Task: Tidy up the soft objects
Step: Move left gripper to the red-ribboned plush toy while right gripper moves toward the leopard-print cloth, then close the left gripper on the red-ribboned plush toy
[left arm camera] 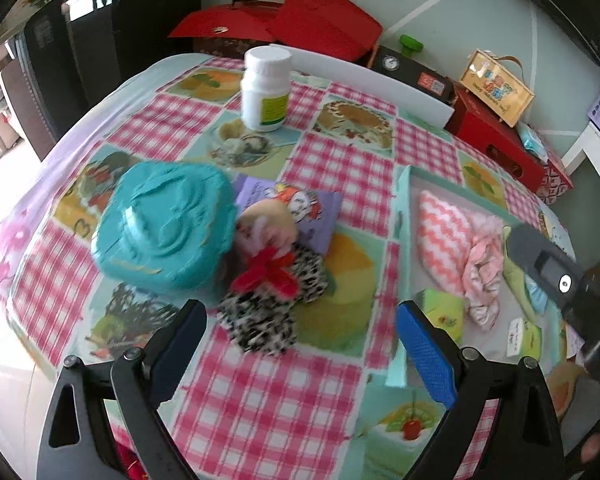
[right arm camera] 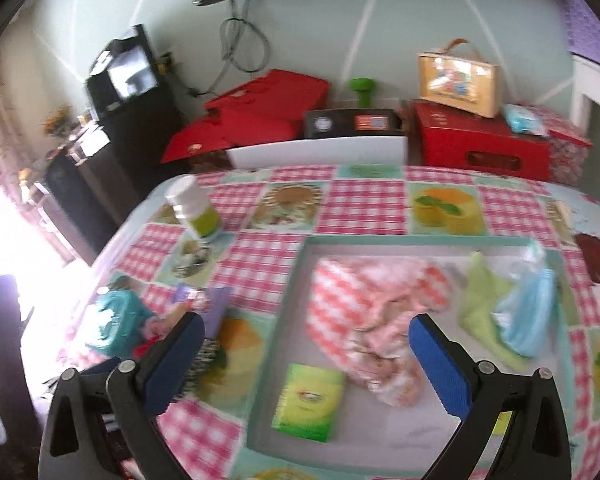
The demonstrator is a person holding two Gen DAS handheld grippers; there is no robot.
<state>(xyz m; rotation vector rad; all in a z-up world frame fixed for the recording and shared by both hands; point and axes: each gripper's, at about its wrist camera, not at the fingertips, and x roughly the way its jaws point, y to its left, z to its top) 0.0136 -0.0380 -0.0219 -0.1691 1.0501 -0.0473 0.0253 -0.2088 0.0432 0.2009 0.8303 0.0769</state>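
A soft doll [left arm camera: 274, 268] with a black-and-white spotted body and a red bow lies on the checked tablecloth, just ahead of my open left gripper [left arm camera: 300, 332]. It leans against a teal lidded tub [left arm camera: 164, 228] and a purple packet [left arm camera: 300, 208]. A shallow teal-rimmed tray [right arm camera: 296, 276] holds a pink-and-white zigzag cloth [right arm camera: 364, 292], a pink patterned cloth [right arm camera: 384, 364], a green cloth [right arm camera: 480, 304], a pale blue bag [right arm camera: 528, 316] and a green packet [right arm camera: 310, 400]. My right gripper [right arm camera: 306, 354] hangs open over the tray's near left part, with nothing between its fingers. The right gripper's body [left arm camera: 556, 272] shows in the left wrist view.
A white pill bottle [left arm camera: 266, 88] stands at the table's far side. Behind the table lie red boxes [left arm camera: 300, 24], a black box [right arm camera: 352, 122], a white board [right arm camera: 320, 152] and a wooden picture case [right arm camera: 458, 78]. Dark furniture [right arm camera: 112, 152] stands at the left.
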